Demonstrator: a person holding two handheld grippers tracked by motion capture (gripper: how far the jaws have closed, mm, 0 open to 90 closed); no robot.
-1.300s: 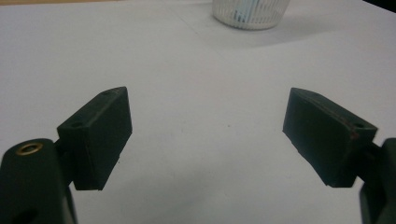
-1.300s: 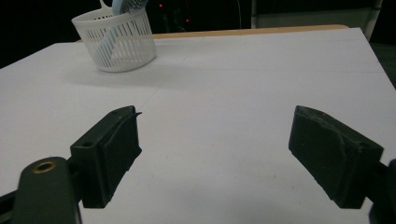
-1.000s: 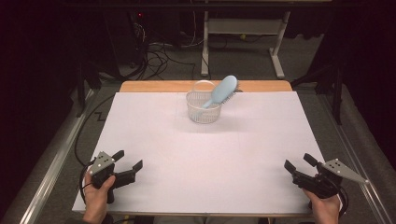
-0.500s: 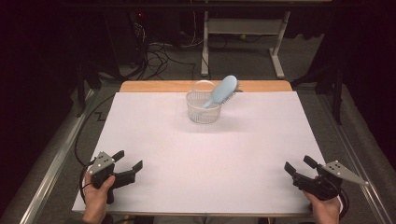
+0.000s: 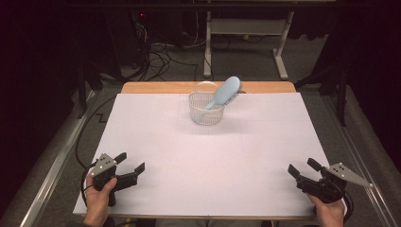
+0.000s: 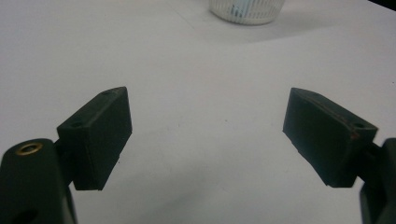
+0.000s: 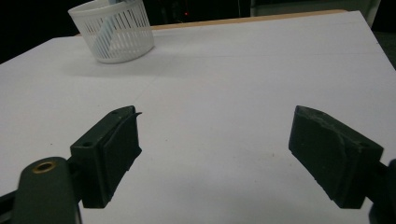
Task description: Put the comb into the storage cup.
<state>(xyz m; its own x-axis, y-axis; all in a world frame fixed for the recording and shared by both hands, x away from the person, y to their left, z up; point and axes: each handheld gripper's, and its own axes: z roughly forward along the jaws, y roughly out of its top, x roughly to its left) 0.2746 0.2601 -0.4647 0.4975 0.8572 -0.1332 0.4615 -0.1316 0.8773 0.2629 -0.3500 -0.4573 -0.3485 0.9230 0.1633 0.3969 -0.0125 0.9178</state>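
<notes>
hairbrush (image 5: 226, 92) | top centre of high view, handle down in white basket (image 5: 205, 109), head leaning out right | likely light, stiff, smooth plastic; pinch the head's edges | left gripper (image 5: 131, 169) and right gripper (image 5: 300, 167): both jaws spread, empty

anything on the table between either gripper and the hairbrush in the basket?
Nothing visible. The left gripper and right gripper sit open at the near edge; bare white table runs to the white basket, where the blue hairbrush leans out over the rim.
</notes>
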